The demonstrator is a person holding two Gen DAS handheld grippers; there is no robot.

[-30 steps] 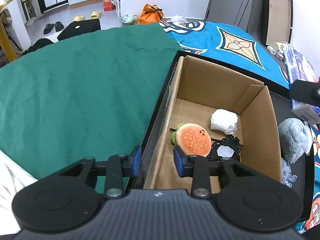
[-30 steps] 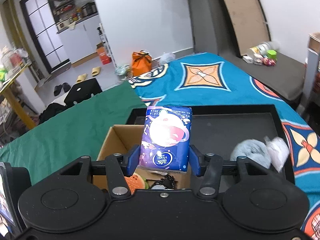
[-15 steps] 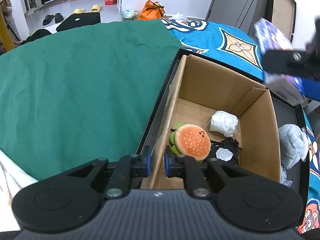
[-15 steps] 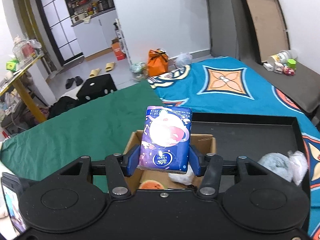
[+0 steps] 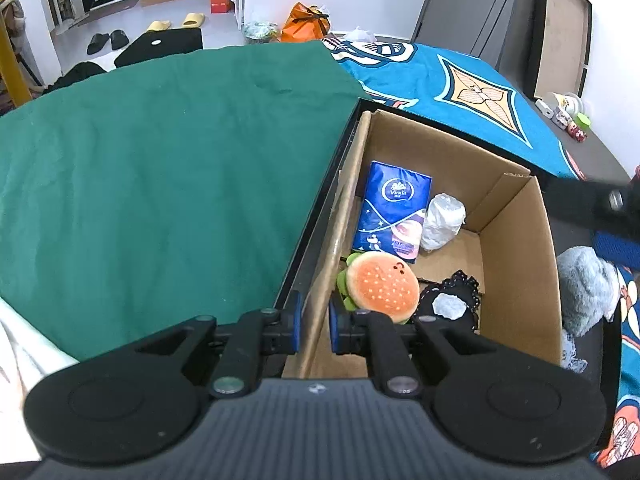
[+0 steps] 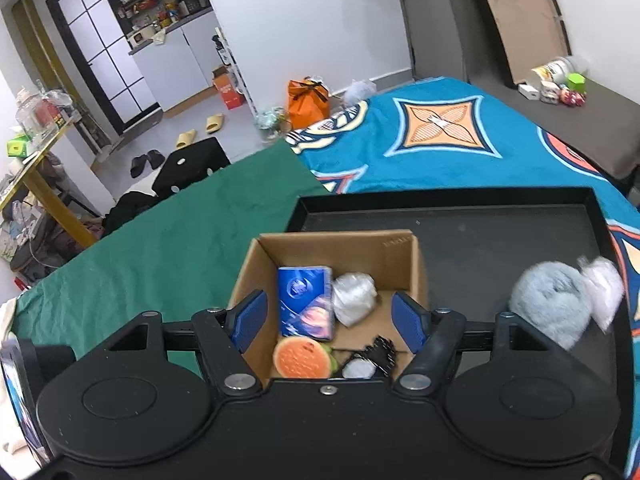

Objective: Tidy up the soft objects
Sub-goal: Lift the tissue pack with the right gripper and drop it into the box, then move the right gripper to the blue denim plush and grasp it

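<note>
Clamping the near wall of the cardboard box (image 5: pixel 320 300), the left gripper (image 5: pixel 314 322) is nearly closed on it. Right gripper (image 6: pixel 329 318) spread wide, empty, above the box. Tissue pack (image 5: pixel 394 210) lies inside beside the white bundle (image 5: pixel 442 220); burger plush (image 5: pixel 382 286) nearer.

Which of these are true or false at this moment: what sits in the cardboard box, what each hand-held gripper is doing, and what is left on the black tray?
1. The blue tissue pack lies inside the cardboard box. True.
2. The right hand-held gripper is shut on the tissue pack. False: its jaws are open and empty above the box.
3. The left hand-held gripper straddles the box's near left wall. True.
4. The grey plush toy is in the box. False: it lies outside, on the black tray.
5. The burger plush sits on the green cloth. False: it is in the box.
</note>
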